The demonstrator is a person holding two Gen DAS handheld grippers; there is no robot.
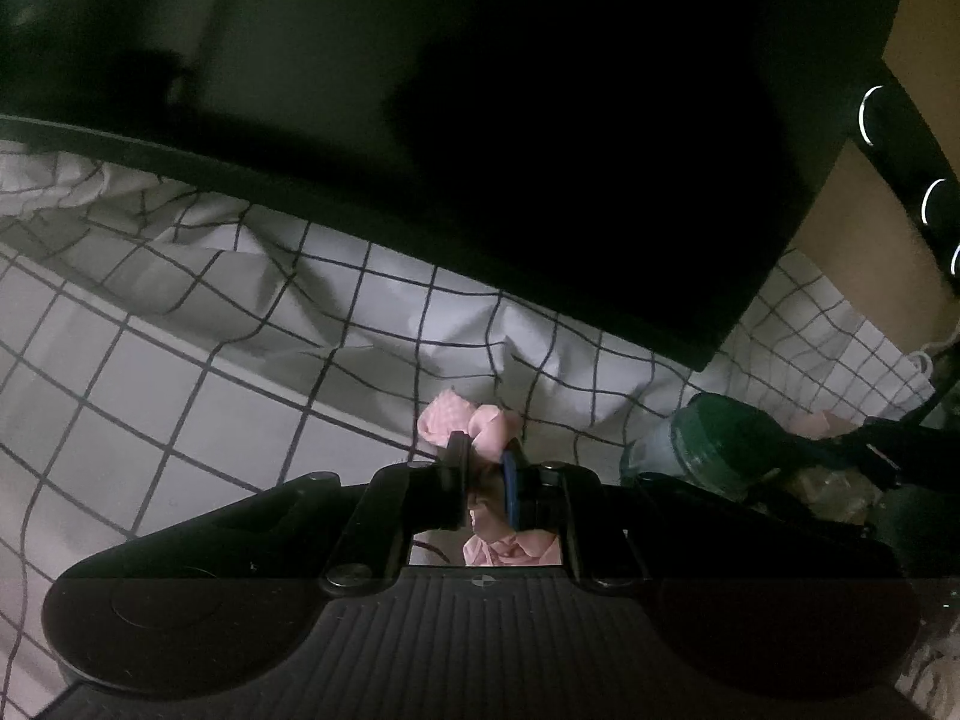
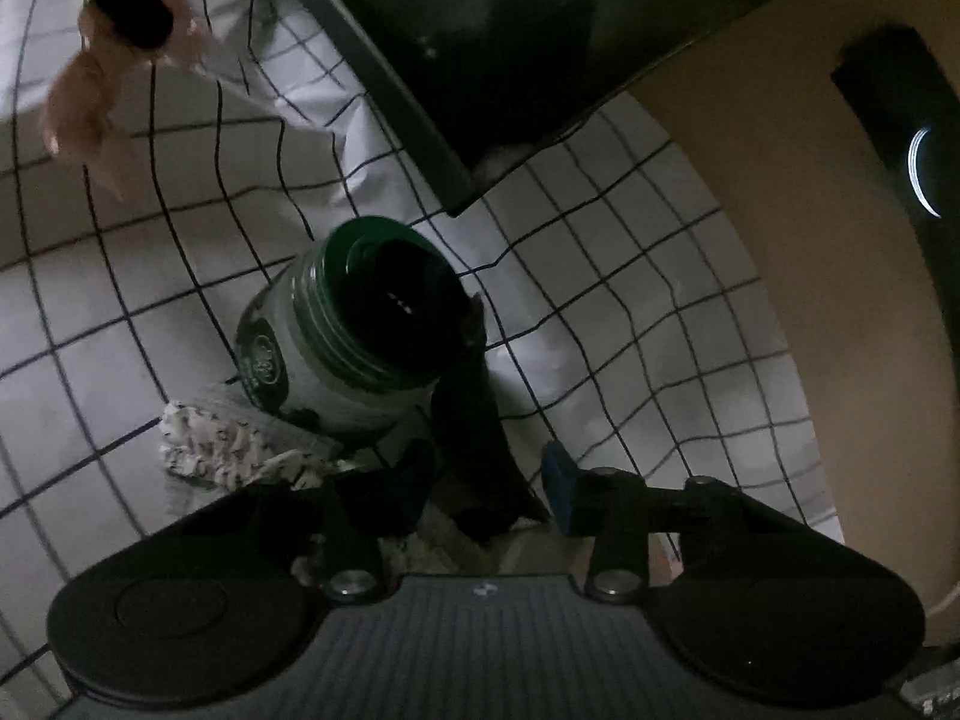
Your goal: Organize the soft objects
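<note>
My left gripper [image 1: 485,456] is shut on a pink soft cloth [image 1: 465,420], held just above the white checked sheet [image 1: 180,396]. In the right wrist view the same pink cloth [image 2: 90,102] hangs from the left gripper at the top left. My right gripper [image 2: 480,480] is open over a pile of soft things: a dark cloth [image 2: 474,438] lies between its fingers and a black-and-white speckled cloth [image 2: 222,438] lies to the left. A green-lidded jar [image 2: 354,324] lies on its side just beyond.
A large black box [image 1: 540,150] stands on the sheet behind the pink cloth, and shows in the right wrist view [image 2: 480,30]. A tan floor [image 2: 750,180] and a dark unit with lit rings [image 1: 900,138] are at the right. The jar [image 1: 714,444] is right of my left gripper.
</note>
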